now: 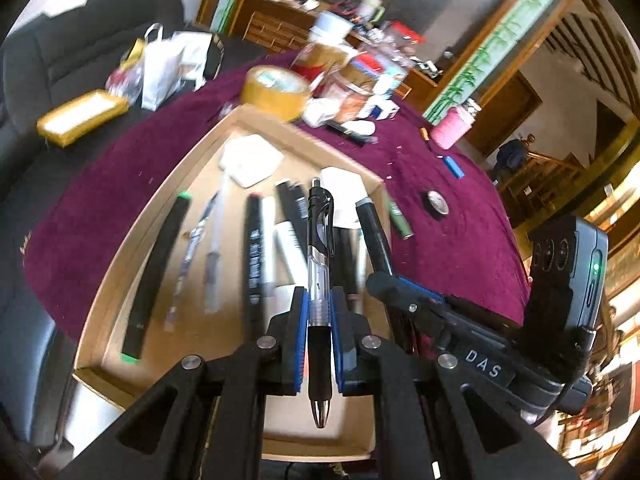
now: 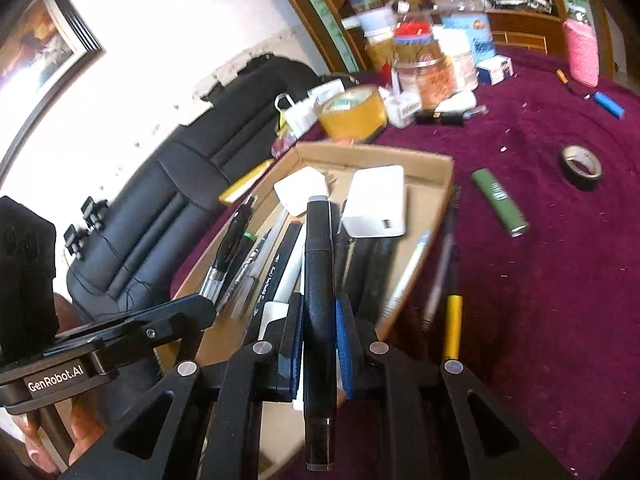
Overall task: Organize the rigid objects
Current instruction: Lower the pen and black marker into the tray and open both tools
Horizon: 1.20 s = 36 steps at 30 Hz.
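My left gripper (image 1: 319, 300) is shut on a black and clear click pen (image 1: 319, 264), held above a shallow cardboard box (image 1: 132, 240). My right gripper (image 2: 319, 304) is shut on a thick black marker (image 2: 319, 272), also above the box (image 2: 436, 168). The box holds several markers and pens lying side by side, such as a green-tipped black marker (image 1: 160, 272), and two white chargers (image 2: 376, 200). The right gripper also shows at the right of the left wrist view, with its marker (image 1: 374, 236). The left gripper's pen shows in the right wrist view (image 2: 228, 248).
The box lies on a maroon cloth (image 2: 560, 300). On the cloth lie a green lighter (image 2: 500, 200), a black tape roll (image 2: 582, 166), a blue lighter (image 2: 610, 105), a yellow-barrelled pen (image 2: 453, 326) and a brown tape roll (image 2: 352, 114). Jars and clutter stand behind. A black sofa (image 2: 168, 216) is at the left.
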{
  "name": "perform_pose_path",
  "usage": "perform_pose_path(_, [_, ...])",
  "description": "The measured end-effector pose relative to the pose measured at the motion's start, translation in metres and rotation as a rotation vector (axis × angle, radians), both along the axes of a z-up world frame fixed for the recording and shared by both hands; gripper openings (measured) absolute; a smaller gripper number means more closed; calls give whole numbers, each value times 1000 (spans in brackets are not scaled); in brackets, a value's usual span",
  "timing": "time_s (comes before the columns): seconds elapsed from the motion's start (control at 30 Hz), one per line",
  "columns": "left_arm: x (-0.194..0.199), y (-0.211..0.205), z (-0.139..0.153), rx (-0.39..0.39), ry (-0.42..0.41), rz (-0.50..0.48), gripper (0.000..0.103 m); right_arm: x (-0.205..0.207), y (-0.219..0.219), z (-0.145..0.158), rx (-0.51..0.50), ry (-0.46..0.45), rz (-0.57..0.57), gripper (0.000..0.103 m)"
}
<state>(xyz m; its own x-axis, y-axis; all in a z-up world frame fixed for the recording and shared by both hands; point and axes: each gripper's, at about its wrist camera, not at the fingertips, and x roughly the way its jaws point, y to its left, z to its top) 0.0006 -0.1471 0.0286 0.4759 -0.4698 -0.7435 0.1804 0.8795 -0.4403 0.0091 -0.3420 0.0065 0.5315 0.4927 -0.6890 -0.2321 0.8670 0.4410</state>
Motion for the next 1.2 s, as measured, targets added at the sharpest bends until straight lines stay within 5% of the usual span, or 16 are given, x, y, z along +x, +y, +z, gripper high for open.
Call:
perform_pose_path(1.03, [35,24,-51,76,132,52,11,50,29,-24,-145,80,-38,16])
perform_pose_path(1.13, [34,26,-50,63,128,59,11,51,29,-24,-136,85,-32,18])
perform_pose_path(1.2, [32,26,-51,64,130,62,13,50,27,-25,-128,82,-30,30])
